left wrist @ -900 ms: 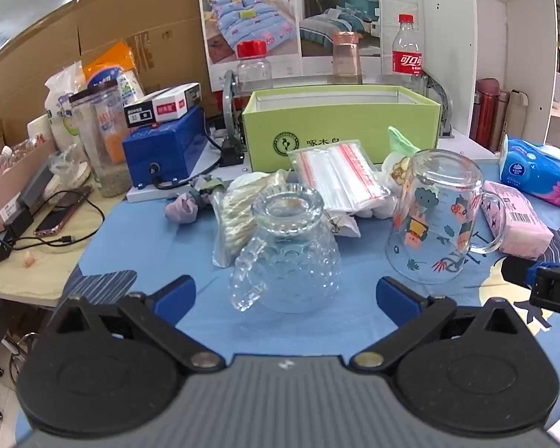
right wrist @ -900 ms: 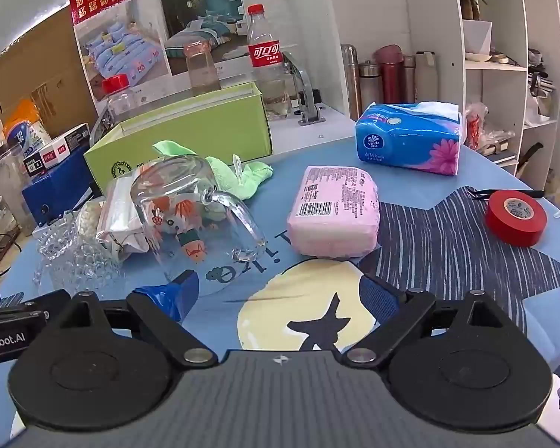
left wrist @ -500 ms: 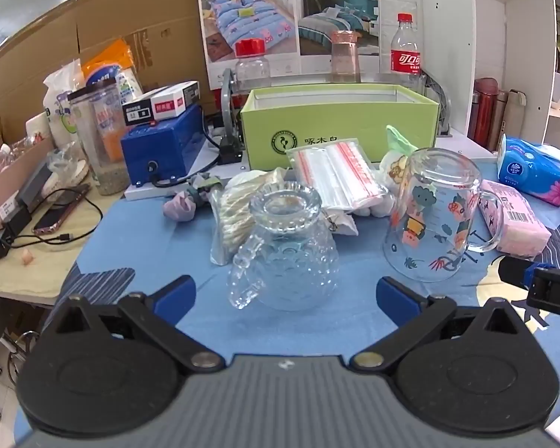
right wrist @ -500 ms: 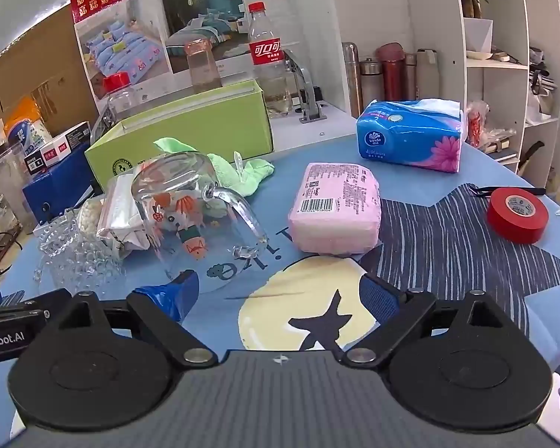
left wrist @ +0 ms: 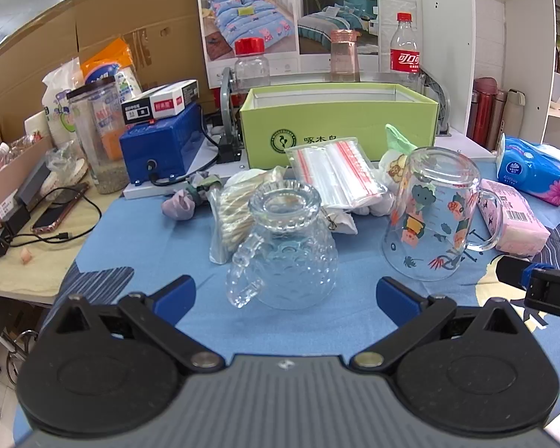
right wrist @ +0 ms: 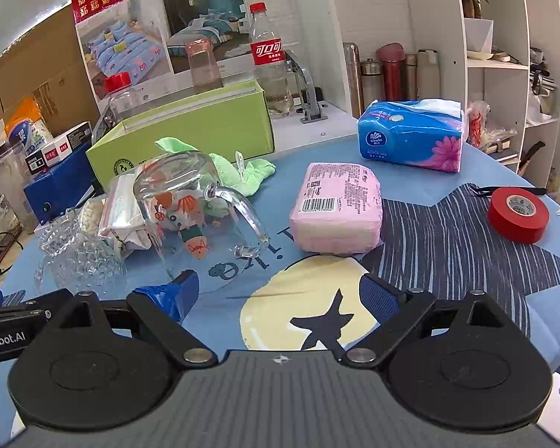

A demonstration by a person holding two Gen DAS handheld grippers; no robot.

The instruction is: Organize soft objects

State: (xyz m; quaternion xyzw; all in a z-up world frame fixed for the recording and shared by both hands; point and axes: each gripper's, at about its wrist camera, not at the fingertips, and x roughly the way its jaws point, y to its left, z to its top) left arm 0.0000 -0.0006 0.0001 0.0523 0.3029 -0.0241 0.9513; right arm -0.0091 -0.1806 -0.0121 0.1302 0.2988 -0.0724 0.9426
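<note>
My left gripper (left wrist: 285, 293) is open and empty, just in front of an upturned textured glass mug (left wrist: 283, 250). My right gripper (right wrist: 285, 295) is open and empty, with a pink tissue pack (right wrist: 338, 207) ahead of it. A blue tissue pack (right wrist: 410, 136) lies further back. A green cloth (right wrist: 242, 171) and a small plush (left wrist: 394, 168) lie by the green box (left wrist: 339, 127). A grey sock bundle (left wrist: 184, 201) lies at left. A pile of zip bags (left wrist: 336, 171) and a bag of cotton swabs (left wrist: 231, 216) sit behind the mug.
An upturned cartoon glass mug (left wrist: 435, 212) stands right of the textured one. A red tape roll (right wrist: 519, 214) lies at the right. A blue device (left wrist: 160, 145), jars, bottles (left wrist: 403, 56) and a phone (left wrist: 56, 211) crowd the back and left.
Both grippers have drawn back slightly; the view has shifted a little. Nothing on the table has moved.
</note>
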